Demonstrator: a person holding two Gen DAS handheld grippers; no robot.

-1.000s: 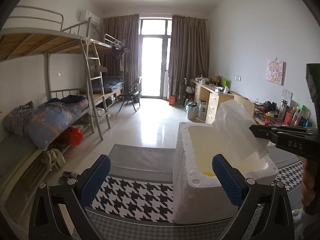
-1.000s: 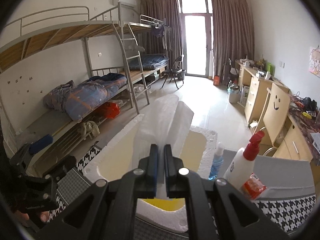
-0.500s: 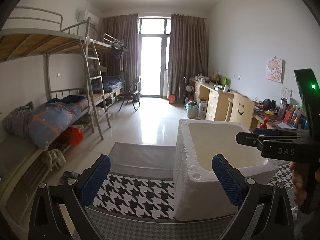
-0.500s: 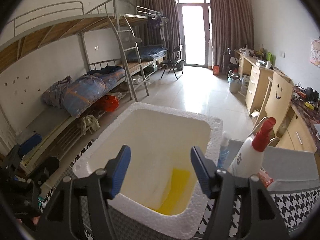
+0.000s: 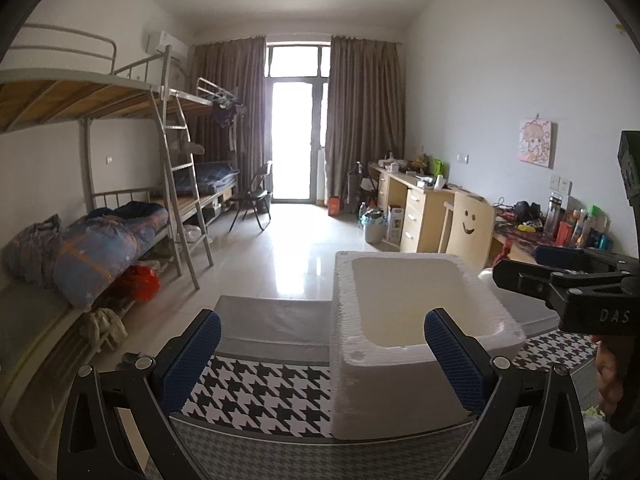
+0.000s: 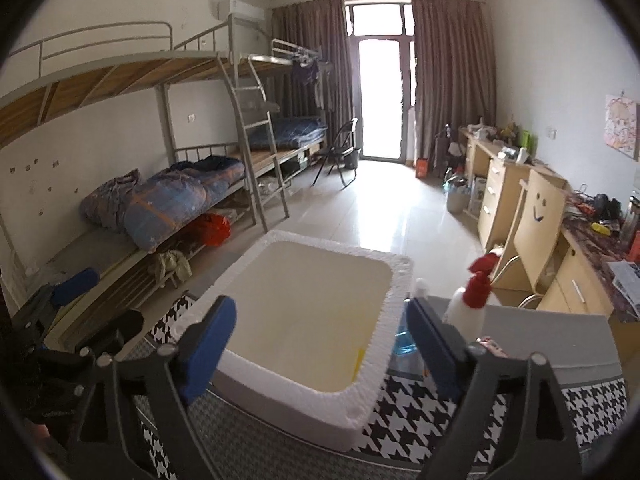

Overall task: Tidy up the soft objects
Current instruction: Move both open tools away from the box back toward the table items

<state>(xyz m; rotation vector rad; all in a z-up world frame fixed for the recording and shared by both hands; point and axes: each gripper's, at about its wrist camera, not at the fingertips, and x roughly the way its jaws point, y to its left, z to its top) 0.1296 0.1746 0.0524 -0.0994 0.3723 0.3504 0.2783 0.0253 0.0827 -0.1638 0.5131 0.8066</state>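
Note:
A white foam box point(image 5: 416, 332) stands on the houndstooth cloth point(image 5: 256, 396); it also shows in the right wrist view point(image 6: 304, 320). A sliver of something yellow point(image 6: 357, 364) shows deep inside it. My left gripper point(image 5: 320, 364) is open and empty, level with the box's near left corner. My right gripper point(image 6: 320, 344) is open and empty above the box's near rim; it also shows from the side in the left wrist view point(image 5: 560, 280). The white soft sheet is not visible.
A white spray bottle with a red trigger point(image 6: 472, 304) and a clear blue-liquid bottle point(image 6: 404, 340) stand right of the box. A grey surface point(image 5: 276, 316) lies beyond the cloth. Bunk beds point(image 5: 120, 216) are at the left, desks point(image 5: 424, 208) at the right.
One second ago my right gripper was shut on a white soft sheet above the box. It opened, the sheet dropped out of sight, and the gripper drew back and up.

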